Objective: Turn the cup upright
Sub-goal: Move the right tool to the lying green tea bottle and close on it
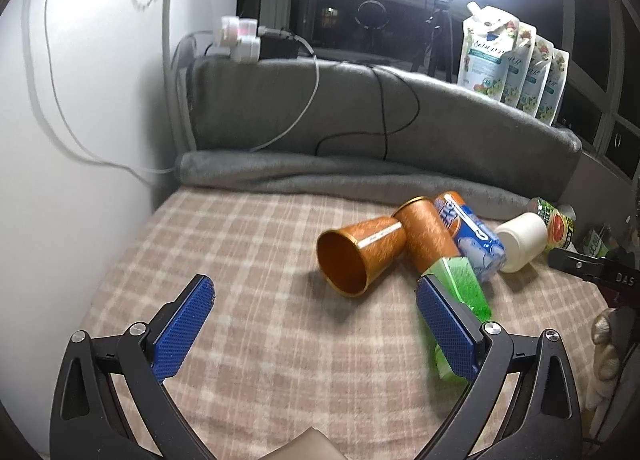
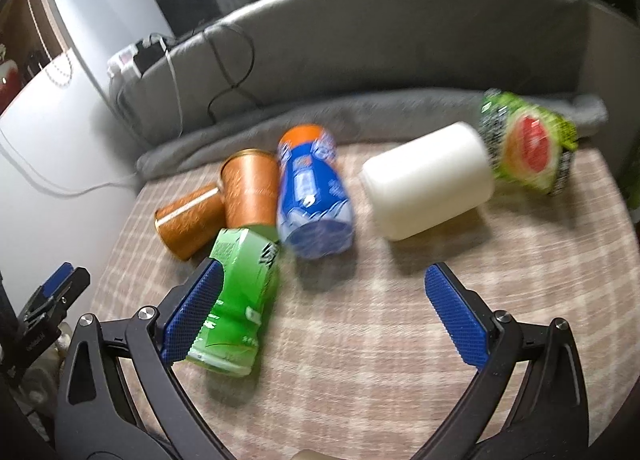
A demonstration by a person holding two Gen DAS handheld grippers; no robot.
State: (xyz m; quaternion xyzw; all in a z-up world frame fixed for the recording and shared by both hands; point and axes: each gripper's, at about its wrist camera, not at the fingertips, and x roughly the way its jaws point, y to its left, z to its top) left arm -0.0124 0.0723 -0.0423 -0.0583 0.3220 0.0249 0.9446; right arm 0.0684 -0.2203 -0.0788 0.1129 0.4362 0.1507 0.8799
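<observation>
While both tongs gape wide and empty: bring left gripper (image 1: pixel 314 296) around lying copper-orange metal cup (image 1: pixel 360 256), pinch mid-wall, tip upright, avoid second orange cup (image 1: pixel 430 238).

Bed (image 1: pixel 248 260) surface carries a cluster of toppled containers, all on their sides.

Leftmost: open cup (image 1: pixel 360 256), mouth toward the left tongs (image 1: pixel 312 324). Second cup (image 1: pixel 428 236) lies just right of it, touching. Carton (image 2: pixel 236 300) lies before the second cup, nearest the cameras, against the right tongs' (image 2: pixel 320 312) left finger. Bottle (image 2: pixel 312 191) right of the second cup, touching. White cup (image 2: pixel 428 179) further right, apart from the bottle. Printed cup (image 2: pixel 528 143) right of the white cup, partly behind it.

Rolled blanket (image 1: pixel 320 171) runs behind the cluster; cushion (image 1: pixel 400 111) behind that. Pouches (image 1: pixel 516 63) stand in a row atop the cushion, right end. Cables (image 1: pixel 384 115) hang over its front.
</observation>
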